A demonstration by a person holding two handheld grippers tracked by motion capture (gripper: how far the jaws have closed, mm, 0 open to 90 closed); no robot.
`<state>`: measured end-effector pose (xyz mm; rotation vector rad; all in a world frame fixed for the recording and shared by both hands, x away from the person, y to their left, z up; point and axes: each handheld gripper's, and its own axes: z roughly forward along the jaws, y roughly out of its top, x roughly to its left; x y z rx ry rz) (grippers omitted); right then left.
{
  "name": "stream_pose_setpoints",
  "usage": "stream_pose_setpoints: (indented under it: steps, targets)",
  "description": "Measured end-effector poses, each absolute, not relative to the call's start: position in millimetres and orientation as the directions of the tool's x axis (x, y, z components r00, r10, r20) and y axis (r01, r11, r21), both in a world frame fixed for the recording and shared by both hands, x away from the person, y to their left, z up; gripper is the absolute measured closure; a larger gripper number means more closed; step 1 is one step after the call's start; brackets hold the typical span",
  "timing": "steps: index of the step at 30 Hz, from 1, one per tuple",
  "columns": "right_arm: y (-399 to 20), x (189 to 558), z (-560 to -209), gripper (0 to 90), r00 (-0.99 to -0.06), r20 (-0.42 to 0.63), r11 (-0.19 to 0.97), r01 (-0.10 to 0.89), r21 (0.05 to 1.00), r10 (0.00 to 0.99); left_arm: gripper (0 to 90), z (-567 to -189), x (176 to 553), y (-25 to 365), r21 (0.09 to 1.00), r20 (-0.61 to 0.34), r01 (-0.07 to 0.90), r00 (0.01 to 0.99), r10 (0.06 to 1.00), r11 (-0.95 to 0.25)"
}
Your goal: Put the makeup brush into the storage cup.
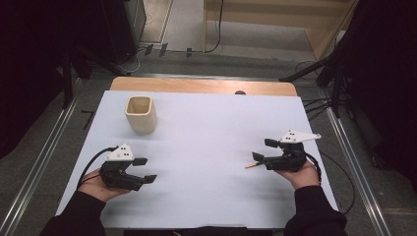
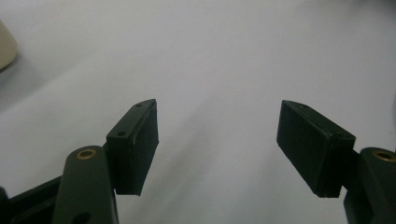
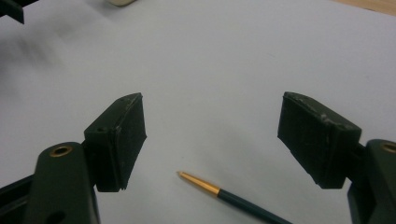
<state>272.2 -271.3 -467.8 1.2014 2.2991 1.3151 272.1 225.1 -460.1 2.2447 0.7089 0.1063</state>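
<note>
A thin pen with a gold tip and dark barrel (image 3: 233, 196) lies on the white table sheet (image 1: 206, 132), just below and between my right gripper's jaws. In the high view its tip (image 1: 251, 166) pokes out to the left from under the right gripper (image 1: 263, 149). That gripper (image 3: 212, 135) stands open with nothing between its pads. My left gripper (image 1: 146, 170) rests at the front left, also open and holding nothing (image 2: 217, 140). A beige square cup (image 1: 140, 114) stands upright at the back left, its edge (image 2: 5, 44) showing in the left gripper view.
The sheet covers a wooden table whose bare far edge (image 1: 206, 86) shows beyond it. Metal rails (image 1: 351, 162) run along both sides. Cables trail from each gripper. In the right gripper view the cup's base (image 3: 122, 2) and the left gripper (image 3: 11, 9) show far off.
</note>
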Motion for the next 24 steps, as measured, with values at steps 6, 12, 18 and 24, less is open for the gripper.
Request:
stream_pose_setpoints:
  steps: [6,12,18,24]
  targets:
    - [-276,286,-468,25.3,-0.604,0.189,0.231,0.548,0.804,0.774,30.5,-460,272,225,0.695,-0.137,0.455,0.844,0.519,-0.557]
    - [-278,300,-469,25.5,-0.573,0.180,0.213,0.551,0.807,0.800,30.4,-461,272,225,0.693,-0.137,0.457,0.843,0.520,-0.558]
    - [-278,314,-468,26.1,-0.563,0.178,0.199,0.543,0.816,0.807,30.4,-461,273,225,0.692,-0.135,0.455,0.845,0.518,-0.561]
    - [-279,322,-463,26.6,-0.563,0.177,0.204,0.547,0.812,0.807,30.4,-461,273,225,0.693,-0.137,0.456,0.844,0.519,-0.559]
